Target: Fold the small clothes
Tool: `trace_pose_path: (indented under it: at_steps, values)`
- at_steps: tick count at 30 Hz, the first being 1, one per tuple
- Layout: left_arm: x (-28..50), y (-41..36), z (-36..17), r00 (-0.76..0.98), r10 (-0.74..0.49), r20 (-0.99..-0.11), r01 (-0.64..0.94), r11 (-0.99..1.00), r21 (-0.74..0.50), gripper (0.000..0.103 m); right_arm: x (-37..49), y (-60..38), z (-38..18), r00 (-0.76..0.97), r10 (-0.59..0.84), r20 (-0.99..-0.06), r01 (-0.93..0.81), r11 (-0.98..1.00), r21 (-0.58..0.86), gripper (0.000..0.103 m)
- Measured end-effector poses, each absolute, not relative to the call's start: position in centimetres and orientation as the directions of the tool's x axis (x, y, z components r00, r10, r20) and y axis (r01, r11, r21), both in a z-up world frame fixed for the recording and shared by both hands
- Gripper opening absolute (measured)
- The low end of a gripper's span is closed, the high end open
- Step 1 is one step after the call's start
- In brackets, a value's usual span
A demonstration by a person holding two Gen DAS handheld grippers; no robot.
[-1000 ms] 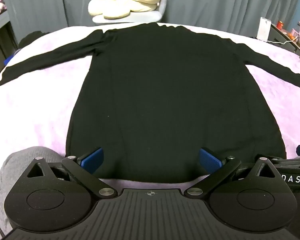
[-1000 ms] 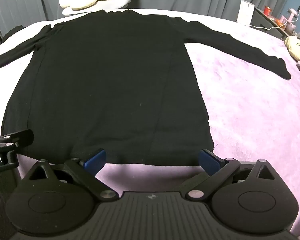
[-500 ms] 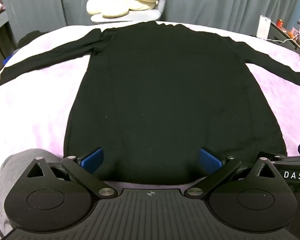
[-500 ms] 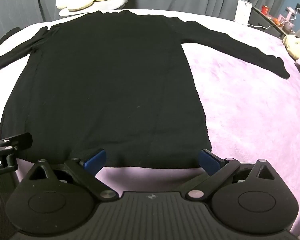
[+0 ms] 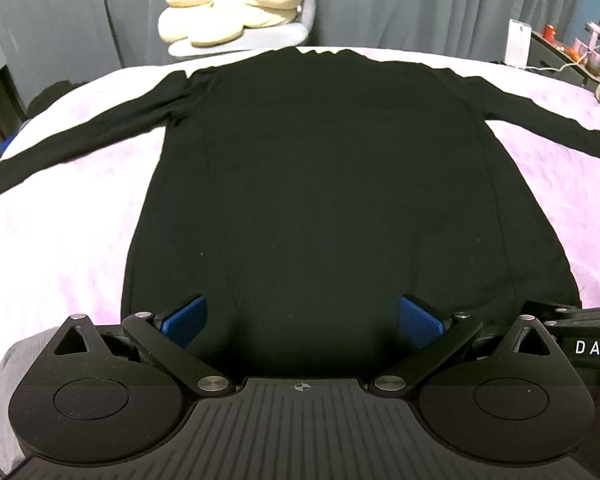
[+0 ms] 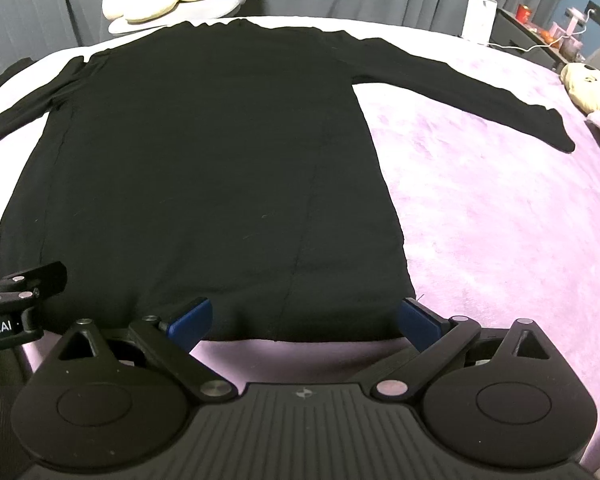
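Left gripper [image 5: 302, 320]: jaws spread wide, holding nothing, poised over the near hem.
Right gripper [image 6: 304, 322]: likewise wide apart and empty, its right finger just past the hem's right corner.
Black long-sleeved top [image 5: 340, 184]: directly ahead of both grippers, flat on the lilac blanket [image 6: 500, 220], hem nearest, collar farthest.
Sleeves: left sleeve [image 5: 84, 140] stretched out far left; right sleeve [image 6: 460, 88] out far right.
Progress: judged barely begun; the top is spread smooth, no fold made yet. Sleeves and body all remain to be folded.
Containers: no basket or box visible; beyond the collar, cream cushions [image 5: 228, 20] are piled on a pale chair [image 5: 240, 38].
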State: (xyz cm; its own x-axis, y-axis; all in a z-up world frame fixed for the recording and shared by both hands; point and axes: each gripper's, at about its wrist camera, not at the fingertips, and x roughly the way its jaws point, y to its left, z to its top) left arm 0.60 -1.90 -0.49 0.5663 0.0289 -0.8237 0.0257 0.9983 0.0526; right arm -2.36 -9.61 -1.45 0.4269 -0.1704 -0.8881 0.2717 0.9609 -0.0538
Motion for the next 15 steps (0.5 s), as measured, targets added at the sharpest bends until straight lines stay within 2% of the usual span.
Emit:
trace_pose_path:
  at_steps: [15]
  values:
    - [1.8, -1.9, -0.7, 0.550, 0.024, -0.835, 0.037, 0.998, 0.053, 0.103, -1.8, -10.2, -1.9, 0.423, -0.165, -0.891, 0.279, 0.959, -0.045, 0.099]
